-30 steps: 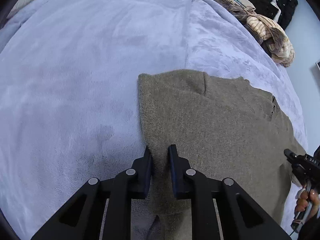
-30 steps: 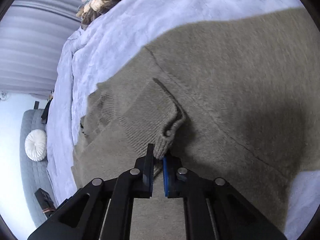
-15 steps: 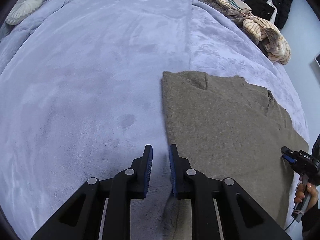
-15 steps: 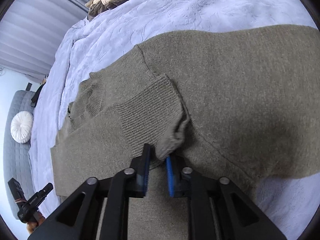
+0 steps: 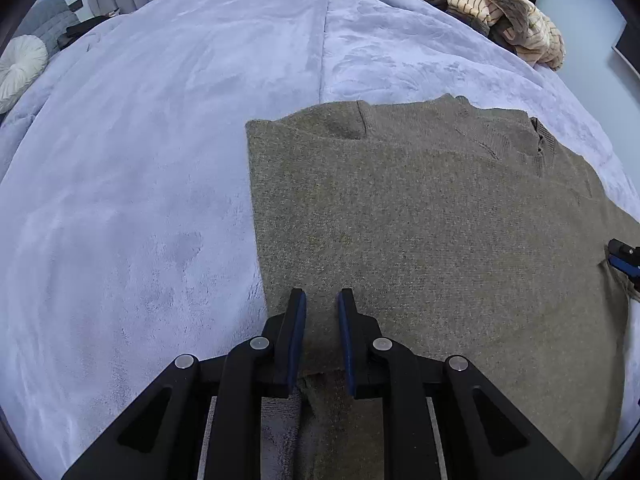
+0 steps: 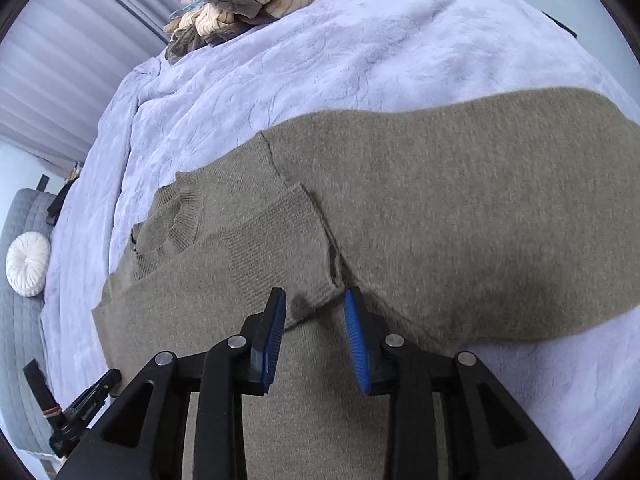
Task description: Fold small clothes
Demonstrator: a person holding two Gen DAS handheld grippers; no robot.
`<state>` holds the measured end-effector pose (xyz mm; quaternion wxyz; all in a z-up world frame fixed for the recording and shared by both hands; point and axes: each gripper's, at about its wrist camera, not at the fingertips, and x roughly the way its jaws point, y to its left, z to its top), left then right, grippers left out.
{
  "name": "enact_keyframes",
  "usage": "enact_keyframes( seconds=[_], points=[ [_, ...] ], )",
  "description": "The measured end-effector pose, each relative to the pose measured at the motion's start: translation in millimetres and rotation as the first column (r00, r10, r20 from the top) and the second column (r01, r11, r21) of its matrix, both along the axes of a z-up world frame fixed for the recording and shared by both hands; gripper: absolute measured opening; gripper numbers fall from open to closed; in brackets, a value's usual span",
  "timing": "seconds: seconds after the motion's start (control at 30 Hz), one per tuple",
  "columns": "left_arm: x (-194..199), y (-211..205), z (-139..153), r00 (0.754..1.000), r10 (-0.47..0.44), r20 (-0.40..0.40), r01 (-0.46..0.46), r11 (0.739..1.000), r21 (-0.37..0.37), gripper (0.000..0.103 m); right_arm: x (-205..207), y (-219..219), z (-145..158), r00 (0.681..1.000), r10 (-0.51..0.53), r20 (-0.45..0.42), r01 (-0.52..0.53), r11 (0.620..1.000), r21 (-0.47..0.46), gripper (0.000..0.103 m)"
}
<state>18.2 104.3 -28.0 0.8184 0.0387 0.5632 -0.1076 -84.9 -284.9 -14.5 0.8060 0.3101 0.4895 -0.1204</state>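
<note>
Left wrist view: the left gripper (image 5: pixel 322 300), which pinched the sweater (image 5: pixel 440 216) a second ago, hovers over its near edge on the bed (image 5: pixel 160 160), fingers slightly apart and empty.

Right wrist view: the right gripper (image 6: pixel 315 300) has spread wide, dropping the cuff (image 6: pixel 304 248) onto the body; sleeve fold likely finished.

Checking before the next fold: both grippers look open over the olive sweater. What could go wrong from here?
1. The sleeve cuff sits loose between the right gripper fingers; closing or dragging there may pull the folded sleeve open again.
2. The left gripper hangs just inside the sweater edge; it might catch only the top layer and skew the fold.
3. The plush blanket could get pinched in with the knit.
</note>
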Motion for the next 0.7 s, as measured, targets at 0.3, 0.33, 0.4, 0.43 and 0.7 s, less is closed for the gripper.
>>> enact_keyframes(
  seconds=[0.3,0.33,0.4,0.43,0.7],
  points=[
    [4,15,0,0.998,0.063,0.013,-0.064,0.995,0.079,0.024,-15,-15,-17,0.996,-0.055,-0.068,0.057,0.998,0.033,0.026],
    [4,21,2,0.996,0.087,0.007,-0.087,0.994,0.063,0.036,-19,-16,-15,0.997,-0.042,-0.068,0.045,0.998,0.032,0.026],
    [1,29,9,0.992,0.124,0.012,-0.125,0.990,0.067,0.053,-30,-18,-11,0.997,-0.026,-0.068,0.028,0.999,0.035,0.034],
    [0,30,12,0.993,0.120,0.018,-0.121,0.990,0.071,0.054,-36,-20,-10,0.998,-0.023,-0.063,0.026,0.998,0.051,0.038],
    [-15,-2,30,0.997,0.074,-0.022,-0.073,0.997,0.028,0.054,-62,-8,-8,0.999,-0.008,-0.046,0.014,0.991,0.136,0.060]
  ],
)
